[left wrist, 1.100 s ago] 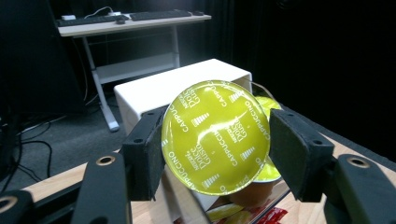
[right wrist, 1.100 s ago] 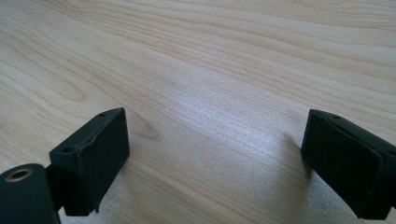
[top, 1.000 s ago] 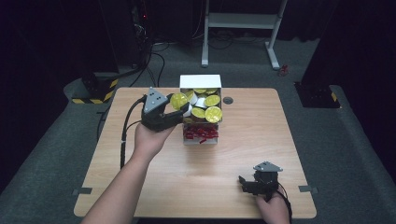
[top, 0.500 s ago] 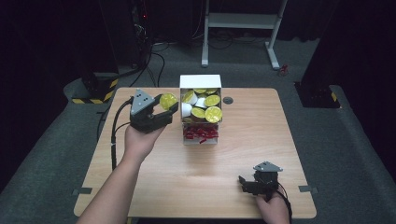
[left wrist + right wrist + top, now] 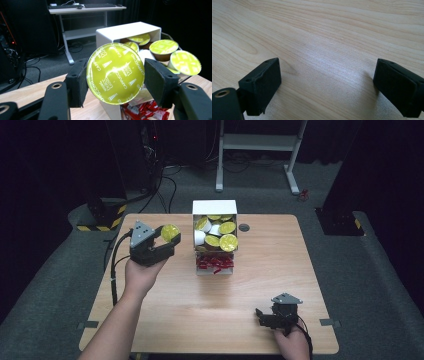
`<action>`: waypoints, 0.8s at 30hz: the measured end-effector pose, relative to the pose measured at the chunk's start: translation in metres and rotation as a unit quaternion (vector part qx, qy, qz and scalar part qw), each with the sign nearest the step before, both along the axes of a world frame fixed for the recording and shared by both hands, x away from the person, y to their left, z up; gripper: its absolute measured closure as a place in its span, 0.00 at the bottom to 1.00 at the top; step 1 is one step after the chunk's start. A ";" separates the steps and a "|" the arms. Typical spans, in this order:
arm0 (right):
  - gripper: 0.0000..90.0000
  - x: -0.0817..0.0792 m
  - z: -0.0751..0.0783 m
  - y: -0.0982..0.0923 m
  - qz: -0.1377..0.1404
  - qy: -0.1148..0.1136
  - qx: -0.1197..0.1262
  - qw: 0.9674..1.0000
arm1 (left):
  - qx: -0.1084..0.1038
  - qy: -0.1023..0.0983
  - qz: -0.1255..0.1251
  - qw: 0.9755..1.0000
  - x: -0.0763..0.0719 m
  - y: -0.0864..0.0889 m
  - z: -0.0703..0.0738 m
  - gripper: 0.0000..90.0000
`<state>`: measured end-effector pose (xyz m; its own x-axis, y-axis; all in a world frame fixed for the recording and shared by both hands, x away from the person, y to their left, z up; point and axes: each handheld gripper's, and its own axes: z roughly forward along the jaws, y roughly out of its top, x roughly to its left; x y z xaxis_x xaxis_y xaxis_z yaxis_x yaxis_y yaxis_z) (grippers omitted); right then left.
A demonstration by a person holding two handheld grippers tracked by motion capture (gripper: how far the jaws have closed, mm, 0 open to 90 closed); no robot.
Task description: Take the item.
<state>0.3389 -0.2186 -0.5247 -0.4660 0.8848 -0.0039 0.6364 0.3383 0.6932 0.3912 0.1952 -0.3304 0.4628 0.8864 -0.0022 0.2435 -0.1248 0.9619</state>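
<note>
Left gripper (image 5: 115, 76) fingers clamp one yellow-lidded capsule (image 5: 115, 73) printed "CAPPUCCINO"; about seven more fill the white box (image 5: 215, 208); right gripper (image 5: 327, 87) fingers wide apart, empty, over desk (image 5: 200, 310).

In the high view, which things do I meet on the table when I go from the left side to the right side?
Left claw shut on a yellow-lidded coffee capsule → white box of capsules with red sachets at its front → small dark round spot on the table → right claw, open, low on the table.
</note>
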 end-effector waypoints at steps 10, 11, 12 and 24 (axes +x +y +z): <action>0.09 0.000 0.000 0.000 0.000 0.000 0.000 1.000 | 0.000 0.010 0.005 1.000 0.001 0.007 -0.016 0.44; 0.09 0.000 0.000 0.000 0.000 0.000 0.000 1.000 | -0.001 0.012 0.006 1.000 0.001 0.007 -0.017 0.44; 0.09 0.000 0.000 0.000 0.000 0.000 0.000 1.000 | 0.000 0.011 0.008 1.000 0.001 0.008 -0.019 0.44; 0.09 0.000 0.000 0.000 0.000 0.000 0.000 1.000 | -0.002 0.032 0.031 0.999 0.003 0.027 -0.045 0.44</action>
<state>0.3389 -0.2187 -0.5247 -0.4658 0.8849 -0.0032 0.6366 0.3376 0.6934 0.3944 0.2222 -0.3755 0.4065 0.9131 -0.0336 0.3118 -0.1040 0.9444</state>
